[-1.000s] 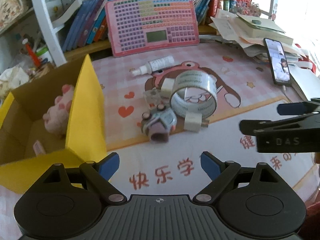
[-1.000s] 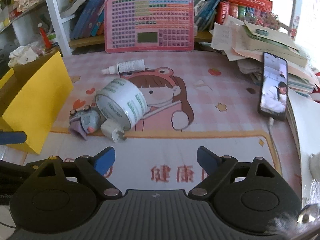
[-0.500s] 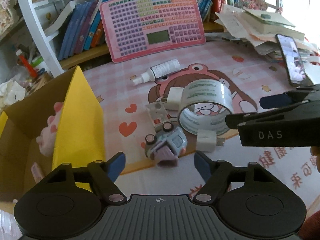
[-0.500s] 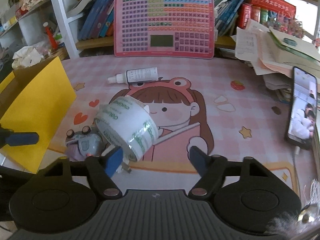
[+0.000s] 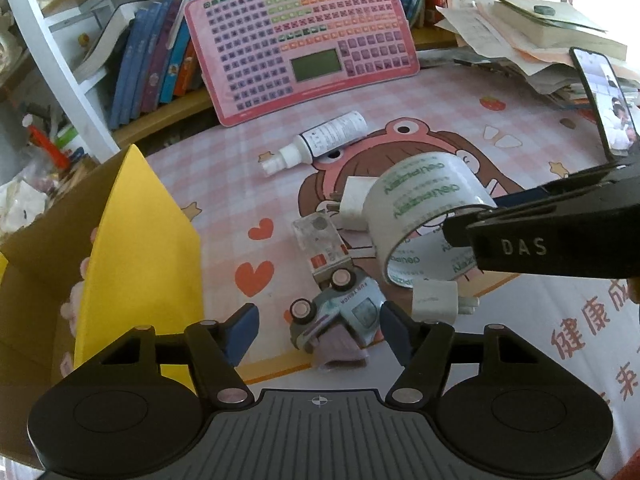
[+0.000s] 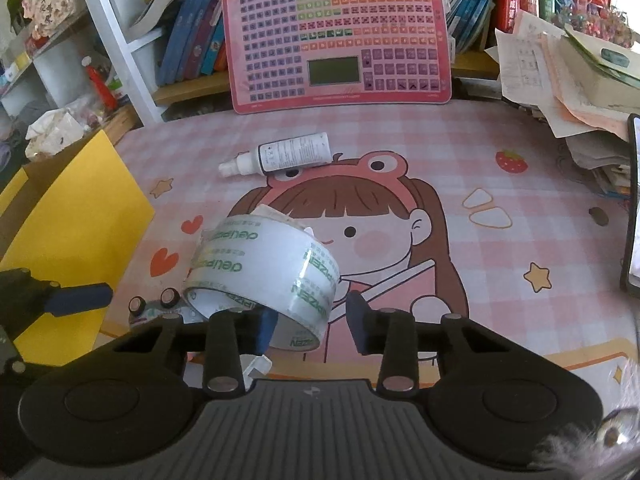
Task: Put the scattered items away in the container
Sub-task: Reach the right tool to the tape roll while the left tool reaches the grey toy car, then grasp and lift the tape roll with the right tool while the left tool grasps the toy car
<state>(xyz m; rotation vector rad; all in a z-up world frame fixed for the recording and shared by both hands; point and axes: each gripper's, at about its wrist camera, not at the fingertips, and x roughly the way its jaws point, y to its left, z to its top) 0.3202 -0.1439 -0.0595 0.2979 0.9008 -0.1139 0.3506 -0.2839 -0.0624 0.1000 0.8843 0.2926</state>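
A roll of clear tape (image 5: 424,204) leans on white chargers (image 5: 434,302) on the pink mat; it also shows in the right wrist view (image 6: 264,268). My right gripper (image 6: 310,326) is open, its left finger inside the roll and its right finger outside the rim. My left gripper (image 5: 318,330) is open just above a small toy car (image 5: 340,314), fingers either side of it. A white spray bottle (image 5: 320,142) lies further back. The yellow cardboard box (image 5: 132,248) stands at left with a pink plush inside.
A pink keyboard toy (image 5: 304,36) leans on a bookshelf at the back. A phone (image 5: 608,100) and a paper stack (image 6: 560,80) sit at right. A small clear card case (image 5: 320,240) lies beside the car.
Both grippers have moved forward and down. My right gripper has straddled the tape roll's rim. My left gripper has closed in over the toy car.
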